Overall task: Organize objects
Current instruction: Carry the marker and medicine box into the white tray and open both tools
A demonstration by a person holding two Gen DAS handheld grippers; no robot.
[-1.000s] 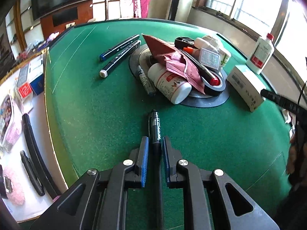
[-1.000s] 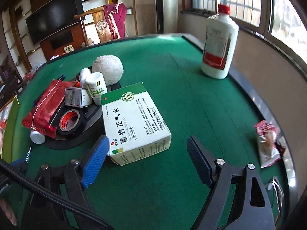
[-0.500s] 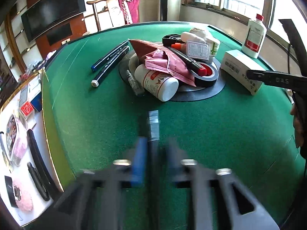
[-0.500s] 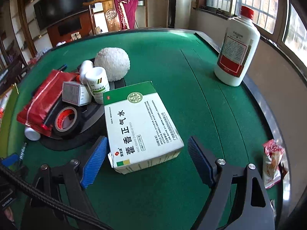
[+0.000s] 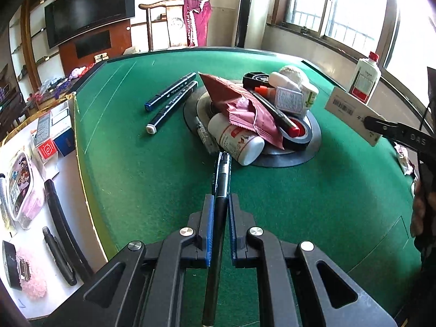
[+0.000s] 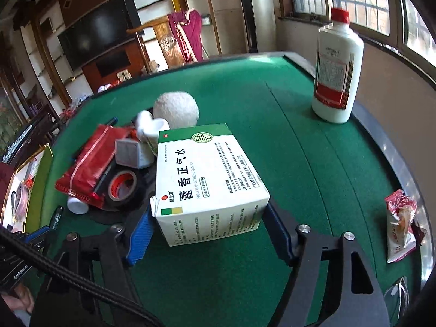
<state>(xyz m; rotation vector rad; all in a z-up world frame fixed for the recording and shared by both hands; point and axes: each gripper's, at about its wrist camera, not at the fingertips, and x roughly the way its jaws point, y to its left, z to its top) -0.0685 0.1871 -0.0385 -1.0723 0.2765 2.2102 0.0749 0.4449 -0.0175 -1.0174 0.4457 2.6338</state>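
Blue pads of our left gripper (image 5: pixel 219 227) are clamped tight on a black pen (image 5: pixel 221 190), held mid-barrel, tip poking forward toward the dark round tray (image 5: pixel 313 147) piled with a white pill bottle (image 5: pixel 237 141), red packet (image 5: pixel 239 106) and tape roll (image 5: pixel 297 133). The pen looks light, stiff and slick, so a grip on the barrel middle seems right; it could pivot if bumped. Our right gripper (image 6: pixel 209 234) has just been closing its jaws around the white-and-green medicine box (image 6: pixel 207 179), pads now against its two side walls, and the box looks tilted, near end up off the green felt bench (image 6: pixel 299 163). We judge the carton light, with thin walls that dent, so squeeze gently, low on the sides. A white bottle (image 6: pixel 336 68) stands well apart near the bench edge; two markers (image 5: pixel 171 99) lie beside the tray.
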